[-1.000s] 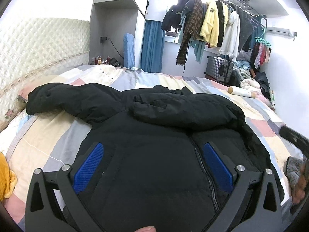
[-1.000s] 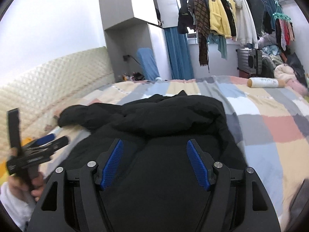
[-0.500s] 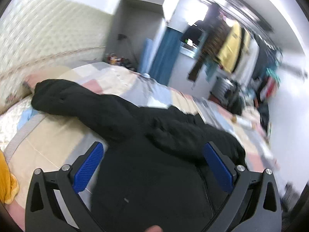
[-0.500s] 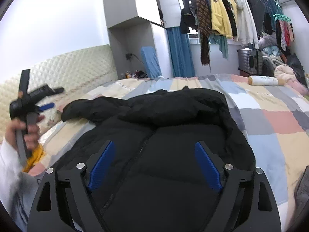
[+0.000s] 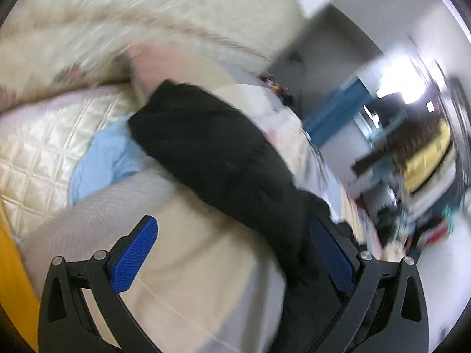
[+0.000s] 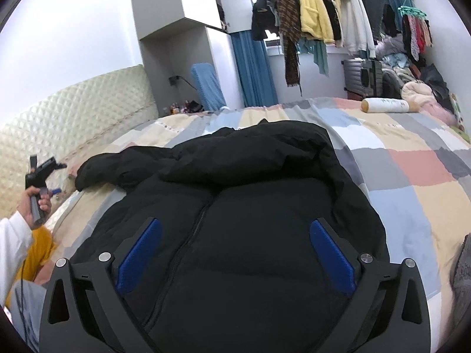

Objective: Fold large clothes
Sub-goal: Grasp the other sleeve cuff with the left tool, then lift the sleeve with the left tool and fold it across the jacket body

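Observation:
A black puffer jacket lies front up on the patchwork bed, zipper closed, one sleeve folded across its chest. Its other sleeve stretches out toward the headboard; it also shows in the right wrist view. My left gripper is open and empty, above the bed beside this sleeve, in a blurred view. It also shows in the right wrist view, held in a hand at the far left. My right gripper is open and empty, hovering over the jacket's lower front.
A quilted headboard runs along the left. A light blue pillow lies near the sleeve end. A clothes rail with hanging garments, a suitcase and a rolled bolster are at the far side. A yellow cloth lies at the left bed edge.
My left gripper has swung left and away from the jacket body toward the outstretched sleeve near the headboard. My right gripper has drawn back a little over the jacket front.

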